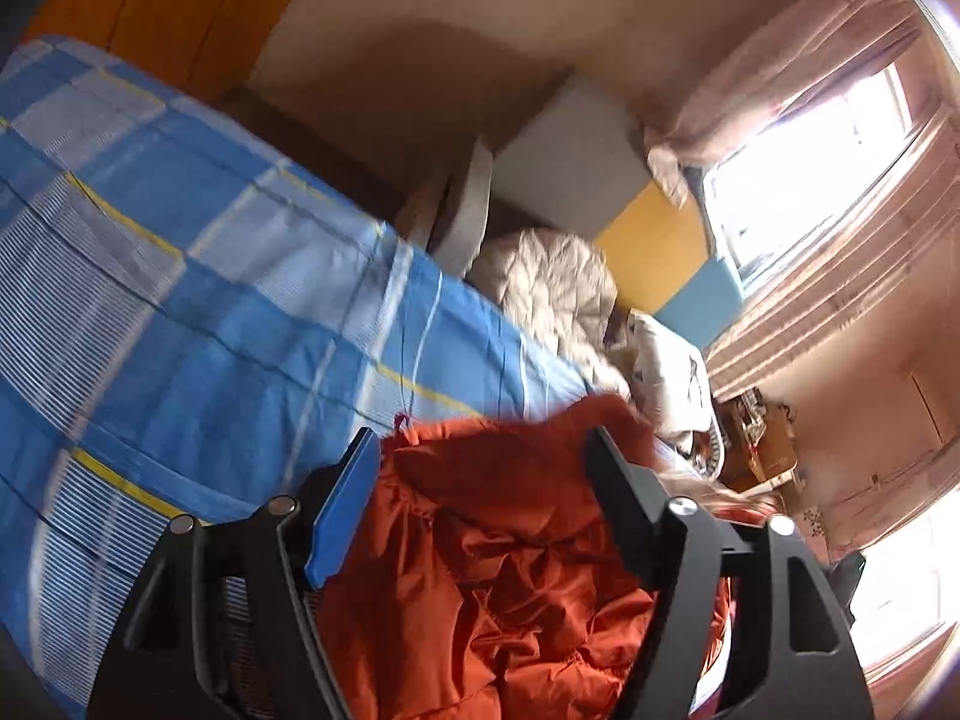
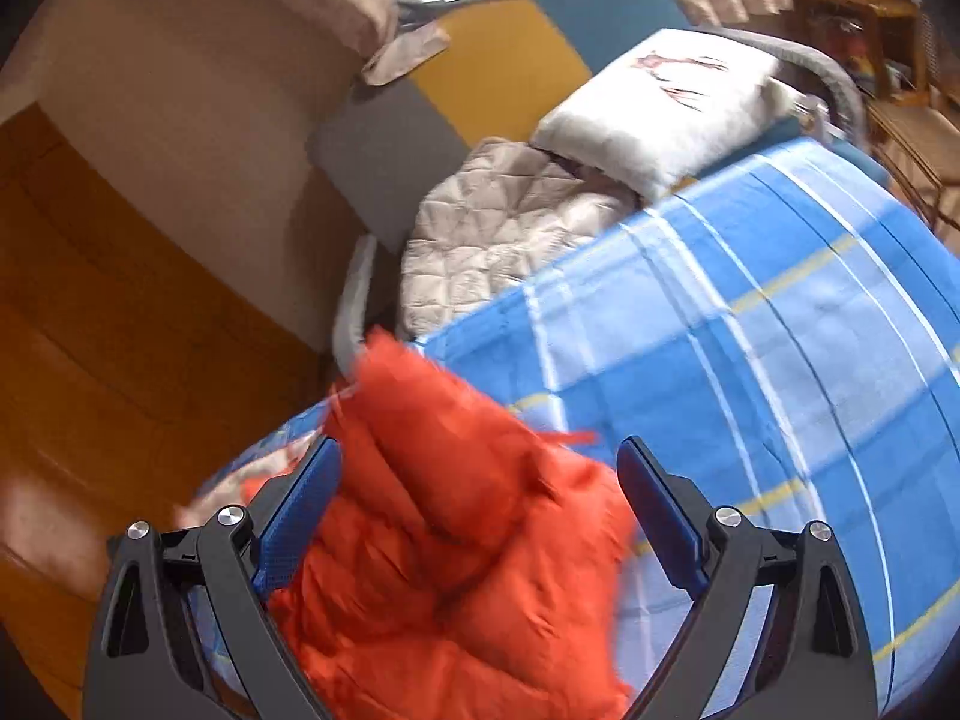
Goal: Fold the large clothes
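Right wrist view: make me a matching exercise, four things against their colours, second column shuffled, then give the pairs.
Things:
1. padded jacket
2. bedsheet
3. quilted blanket
4. pillow

Colours:
A. white with a small reddish picture
B. orange-red
C. pale beige-grey
D. blue checks with white and yellow lines

Pairs: 1-B, 2-D, 3-C, 4-A

Black left hand-held gripper [image 1: 483, 450], blue pads, silver screws, right hand-held gripper [image 2: 480, 456] alike
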